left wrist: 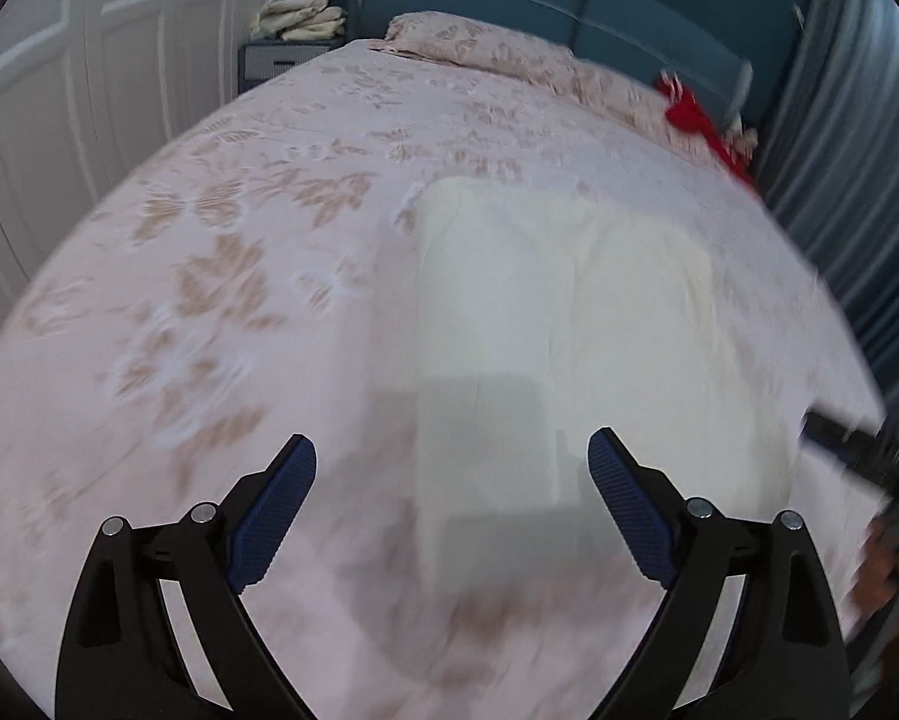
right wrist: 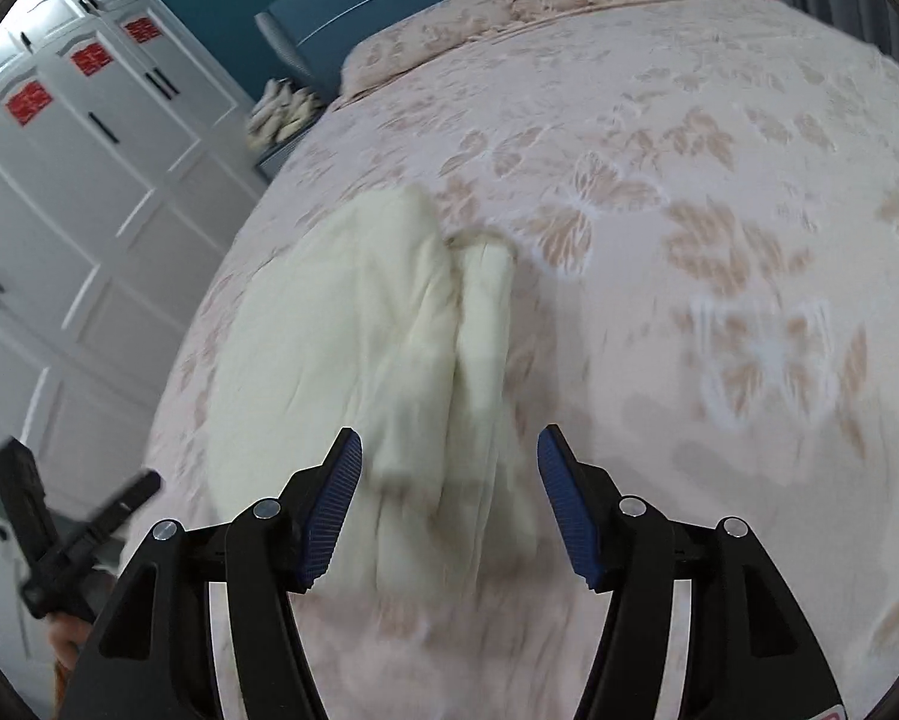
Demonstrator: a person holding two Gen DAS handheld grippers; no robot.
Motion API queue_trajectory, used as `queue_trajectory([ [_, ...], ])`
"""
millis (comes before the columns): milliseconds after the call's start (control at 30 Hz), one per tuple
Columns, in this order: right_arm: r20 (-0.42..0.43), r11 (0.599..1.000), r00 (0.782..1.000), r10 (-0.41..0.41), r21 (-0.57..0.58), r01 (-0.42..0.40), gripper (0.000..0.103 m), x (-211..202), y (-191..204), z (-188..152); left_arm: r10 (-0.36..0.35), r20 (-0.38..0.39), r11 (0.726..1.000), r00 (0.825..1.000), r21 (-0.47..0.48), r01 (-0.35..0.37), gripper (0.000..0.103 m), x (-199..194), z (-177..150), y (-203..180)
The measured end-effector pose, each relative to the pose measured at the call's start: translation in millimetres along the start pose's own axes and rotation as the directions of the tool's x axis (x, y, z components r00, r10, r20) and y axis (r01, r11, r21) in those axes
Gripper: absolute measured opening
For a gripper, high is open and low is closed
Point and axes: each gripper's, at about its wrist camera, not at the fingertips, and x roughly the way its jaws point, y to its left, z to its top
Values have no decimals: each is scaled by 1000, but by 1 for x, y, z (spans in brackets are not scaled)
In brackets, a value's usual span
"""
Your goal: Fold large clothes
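Lying flat on the bed (left wrist: 221,312), the cream garment (left wrist: 557,312) is already folded into a long, roughly rectangular bundle. From the left wrist view it sits ahead of the left gripper (left wrist: 452,468), slightly toward the right jaw, its near end blurred and reaching down between the two jaws without touching either. Those jaws stand wide apart and released, with nothing between the blue pads (left wrist: 275,516) but bedspread and the garment's edge below.

From the right wrist view the garment (right wrist: 353,330) lies ahead of the right gripper (right wrist: 449,480), mostly beyond the left jaw, with a narrower folded strip along its right side that runs down into the gap between the jaws. The right gripper's jaws are also released, spread clear of the cloth, gripping nothing; the cloth lies on the bed below them.

Each gripper shows at the edge of the other's view: the right one at the far right of the left view, with part of a hand (left wrist: 887,564) below it, the left one at the lower left of the right view.

Beyond the garment, far ahead of both jaws, a pillow (left wrist: 479,45) rests against a teal headboard (left wrist: 509,0), with a red cloth (left wrist: 701,120) near it. White wardrobe doors (right wrist: 89,138) stand off to the left.
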Motion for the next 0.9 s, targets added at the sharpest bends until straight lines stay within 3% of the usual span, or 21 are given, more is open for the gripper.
queue_trajectory([
  [67, -26, 999, 999, 35, 17, -35, 58, -3, 2, -13, 98, -23, 990, 995, 106, -95, 90, -5, -28, -14],
  [133, -46, 999, 998, 39, 12, -38, 54, 1, 8, -25, 153, -56, 978, 987, 155, -143, 90, -2, -49, -23],
  [267, -57, 1000, 998, 6, 26, -5, 52, 20, 15, -30, 155, -125, 986, 980, 87, -145, 89, 14, -59, -21],
  [400, -81, 997, 994, -66, 25, 68, 51, 49, 15, -20, 224, -145, 968, 964, 147, -203, 88, 38, -56, -28],
  [467, -95, 997, 993, -70, 24, 73, 39, 55, 17, -16, 243, -148, 961, 959, 173, -216, 86, 50, -52, -30],
  [500, -95, 998, 993, -67, 11, 69, 25, 55, 21, -11, 252, -154, 958, 955, 176, -225, 84, 56, -51, -30],
  [533, -86, 998, 994, -65, -4, 65, 18, 52, 24, -6, 261, -163, 957, 952, 172, -233, 83, 61, -49, -28],
  [600, -4, 995, 997, -72, -63, 71, 14, 32, 38, 5, 258, -174, 960, 950, 156, -231, 82, 65, -43, -24],
  [700, 30, 985, 992, -124, -118, 126, 13, 27, 44, 7, 259, -181, 960, 949, 154, -233, 82, 71, -40, -24],
  [800, -59, 975, 978, -200, -109, 192, 13, 61, 23, -7, 259, -196, 961, 946, 147, -232, 83, 76, -41, -25],
  [900, -53, 955, 966, -254, -173, 242, 15, 75, 23, -18, 247, -214, 967, 945, 118, -226, 83, 81, -42, -22],
])
